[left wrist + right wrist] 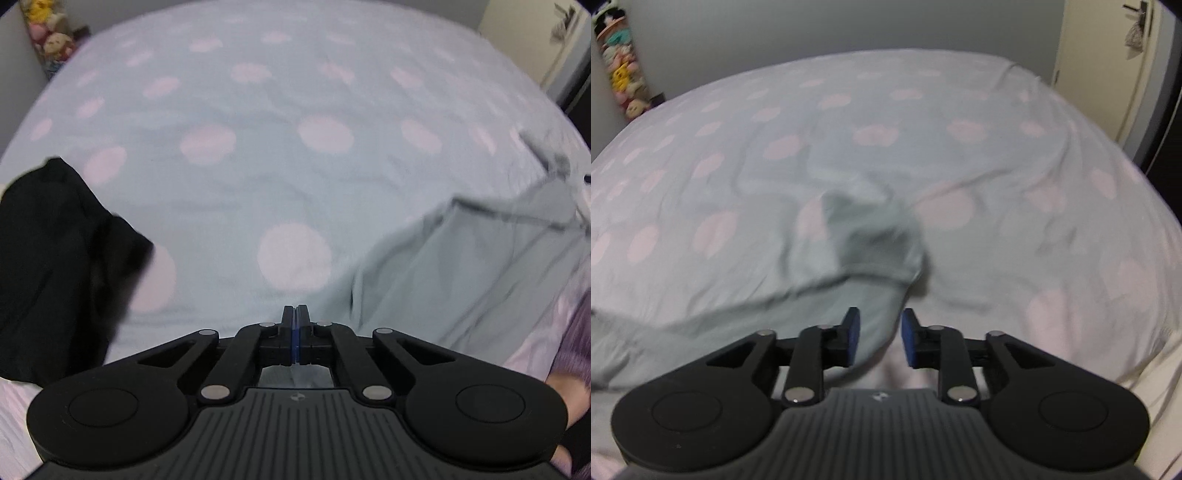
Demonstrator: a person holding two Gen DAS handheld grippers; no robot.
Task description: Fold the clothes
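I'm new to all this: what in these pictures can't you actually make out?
- Grey garment: right wrist view, motion blur hides its type.
- Black garment: left wrist view, cut off by the left edge.
- Soft toys: too small and blurred.
- Left gripper: shut; whether it pinches cloth is unclear.

Soft matt cotton-like bedsheet (258, 177) with pale pink dots, limp grey-green cloth garment (864, 240) at centre frame, matt black fabric garment (55, 258) at left, matt black plastic left gripper (295, 325) with dull metal pins
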